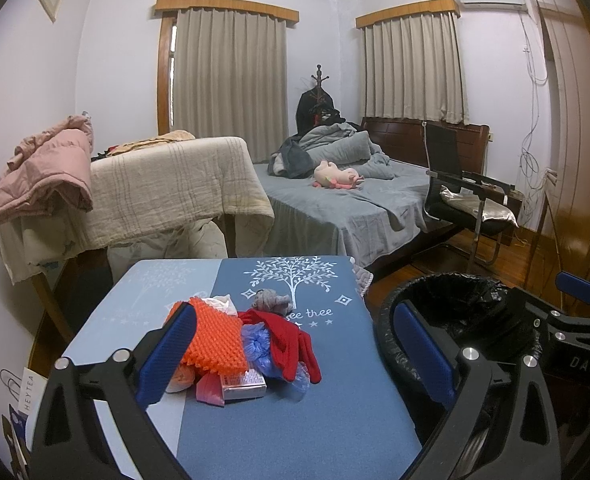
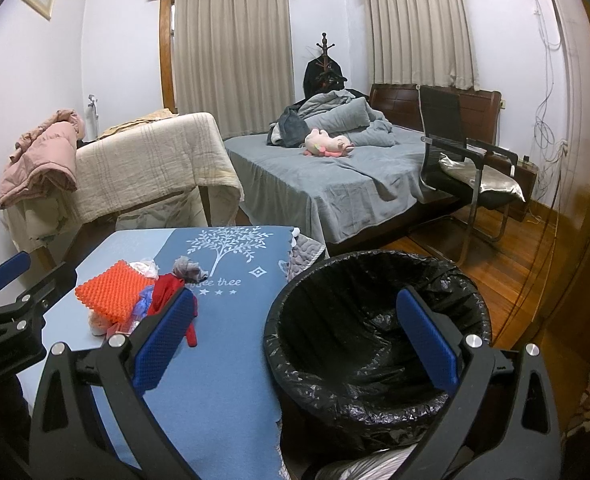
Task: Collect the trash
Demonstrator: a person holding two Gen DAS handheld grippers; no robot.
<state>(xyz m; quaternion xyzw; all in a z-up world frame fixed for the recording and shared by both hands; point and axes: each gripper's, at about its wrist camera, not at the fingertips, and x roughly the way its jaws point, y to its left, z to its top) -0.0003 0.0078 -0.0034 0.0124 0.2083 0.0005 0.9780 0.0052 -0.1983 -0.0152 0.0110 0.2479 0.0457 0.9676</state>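
A pile of trash lies on the blue table (image 1: 279,432): an orange foam net (image 1: 215,340), a red cloth strip (image 1: 291,340), a blue crumpled bag (image 1: 257,342), a small box (image 1: 243,386) and a grey wad (image 1: 271,300). My left gripper (image 1: 295,360) is open and empty, just short of the pile. A bin with a black liner (image 2: 375,332) stands right of the table. My right gripper (image 2: 295,340) is open and empty above the bin's near rim. The pile also shows in the right wrist view (image 2: 115,292).
A bed (image 1: 335,208) with grey bedding and a pink plush toy (image 1: 335,176) is beyond the table. A cloth-draped table (image 1: 167,188) with a pink jacket stands at left. A black chair (image 1: 467,196) stands on the wood floor at right.
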